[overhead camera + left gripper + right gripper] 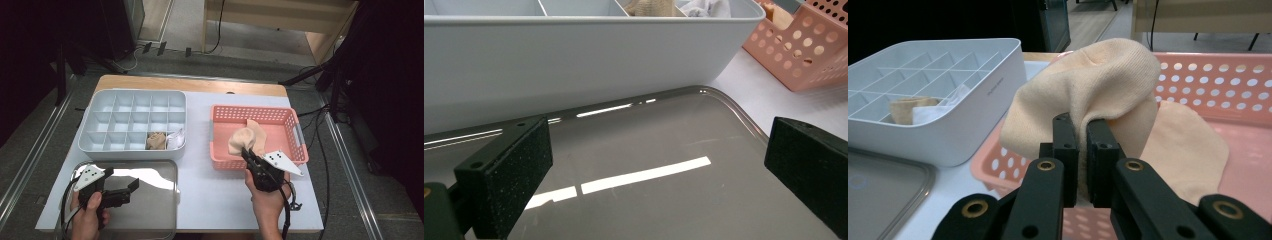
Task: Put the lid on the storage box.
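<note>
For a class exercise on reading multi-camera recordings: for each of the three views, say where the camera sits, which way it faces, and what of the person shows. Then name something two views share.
High view: above the person's side, looking forward and down at the table; both forearms and hands show.
Left gripper view: rides the left gripper, open over the metal tray, facing the divided white box.
Right gripper view: rides the right gripper, shut on the beige sock above the pink basket.
Shared: both gripper views show the box and the basket.

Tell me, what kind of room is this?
Probably a lab or workshop set up for recording sorting practice. A person's hand holds a cabled tool over a table with a divided organizer, and cables and dark stands ring it.
</note>
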The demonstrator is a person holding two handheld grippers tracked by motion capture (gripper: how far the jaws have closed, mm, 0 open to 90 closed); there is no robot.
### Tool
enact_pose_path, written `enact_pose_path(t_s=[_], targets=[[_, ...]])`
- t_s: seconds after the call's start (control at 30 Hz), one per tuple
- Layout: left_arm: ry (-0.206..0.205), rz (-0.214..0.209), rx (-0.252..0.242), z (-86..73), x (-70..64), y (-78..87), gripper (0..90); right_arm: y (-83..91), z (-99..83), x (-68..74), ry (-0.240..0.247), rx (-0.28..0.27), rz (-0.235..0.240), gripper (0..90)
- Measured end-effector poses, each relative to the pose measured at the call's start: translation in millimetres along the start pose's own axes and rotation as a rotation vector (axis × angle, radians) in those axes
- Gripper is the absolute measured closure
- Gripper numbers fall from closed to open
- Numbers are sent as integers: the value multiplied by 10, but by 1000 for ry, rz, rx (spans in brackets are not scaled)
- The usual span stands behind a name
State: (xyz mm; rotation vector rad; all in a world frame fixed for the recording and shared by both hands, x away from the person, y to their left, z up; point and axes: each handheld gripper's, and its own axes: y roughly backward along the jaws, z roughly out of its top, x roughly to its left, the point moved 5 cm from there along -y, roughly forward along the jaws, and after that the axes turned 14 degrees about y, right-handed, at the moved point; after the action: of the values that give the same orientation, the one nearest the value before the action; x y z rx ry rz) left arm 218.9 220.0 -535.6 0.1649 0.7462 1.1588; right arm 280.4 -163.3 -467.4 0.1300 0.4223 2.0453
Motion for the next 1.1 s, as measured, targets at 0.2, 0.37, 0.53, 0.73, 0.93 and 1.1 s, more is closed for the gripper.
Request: enact_pose_path(t_s=[0.2, 0.37, 0.53, 0.73, 0.93, 1.1], targets=[[-1, 0, 0, -6, -10, -6, 0, 94, -59, 88, -2, 2, 23, 856], [-3, 0, 2, -11, -19, -9, 0, 185, -112, 164, -5, 1, 42, 857], [-9, -1, 6, -15, -28, -9, 0, 254, -185, 243, 0, 12, 55, 857], [-10, -3, 8, -17, -29, -9, 0, 296, -301, 346, 9, 24, 73, 857], [-10, -4, 5, -24, -47, -15, 0, 316, -408, 456, 10, 37, 100, 857], [-10, -5, 6, -27, -50, -16, 0, 319, -482, 560, 19, 53, 124, 856]])
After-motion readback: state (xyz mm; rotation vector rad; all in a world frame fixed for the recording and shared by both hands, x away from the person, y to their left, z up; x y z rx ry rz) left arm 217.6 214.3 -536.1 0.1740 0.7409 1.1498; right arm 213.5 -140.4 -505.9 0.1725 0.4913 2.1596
